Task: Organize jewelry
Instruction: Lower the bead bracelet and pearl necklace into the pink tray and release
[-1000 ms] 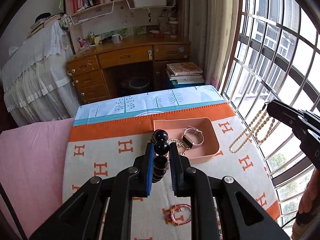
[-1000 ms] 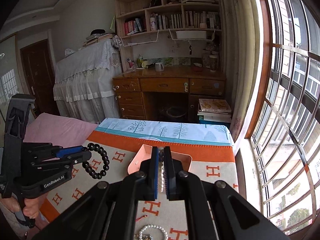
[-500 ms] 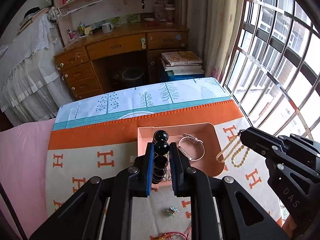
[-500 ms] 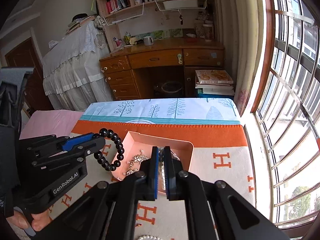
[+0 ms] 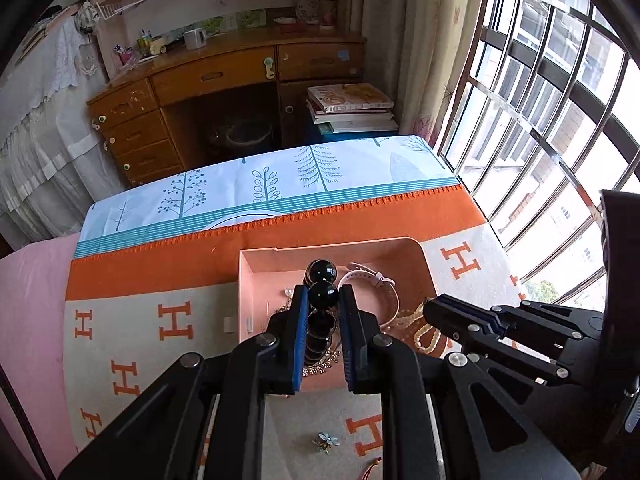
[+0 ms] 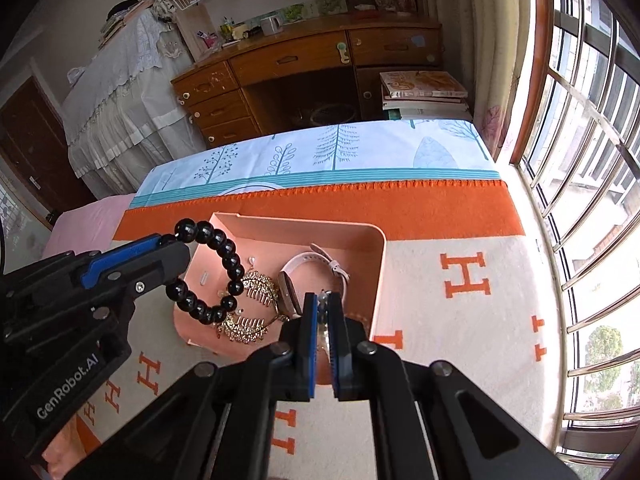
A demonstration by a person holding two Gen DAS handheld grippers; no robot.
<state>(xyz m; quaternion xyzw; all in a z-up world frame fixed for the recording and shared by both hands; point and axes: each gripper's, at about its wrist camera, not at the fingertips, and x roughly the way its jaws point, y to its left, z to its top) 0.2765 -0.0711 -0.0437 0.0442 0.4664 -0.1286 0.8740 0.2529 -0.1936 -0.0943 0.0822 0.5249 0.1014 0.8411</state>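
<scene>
Over the pink tray [image 5: 256, 276] now, both grippers pointing down at it. Left gripper [image 5: 323, 300] clamped on the black bead bracelet [image 6: 216, 270], beads pinched between the blue pads [image 5: 301, 332], loop hanging above the tray's near-left part, just over the gold hair combs [image 6: 252, 304]. Right gripper [image 6: 323, 312] closed tight on the cream bead necklace [image 5: 420, 330], only a sliver of beads seen between its pads in its own view; from the left view, strands draped at its tip over the tray's near-right corner. Whether the strands touch the tray floor, cannot tell.

Inside the tray: a pink-strapped watch [image 6: 308, 276] in the middle, combs to its left, a small white piece [image 6: 203, 278] near the left wall, a tiny pendant [image 6: 252, 261] beside it. Crowded there, with combs and watch right under both loads.

Tray sitting on an orange-and-cream blanket [image 6: 460, 280] with big H letters. Nearer on the blanket, outside the tray, a small blue flower brooch [image 5: 326, 440] and a bit of red cord [image 5: 370, 468]. Beyond the blanket, a tree-print sheet [image 5: 280, 184], then a wooden desk [image 5: 224, 76] and a book stack [image 5: 352, 108] to the right. Barred window [image 5: 540, 100] along the right side.
</scene>
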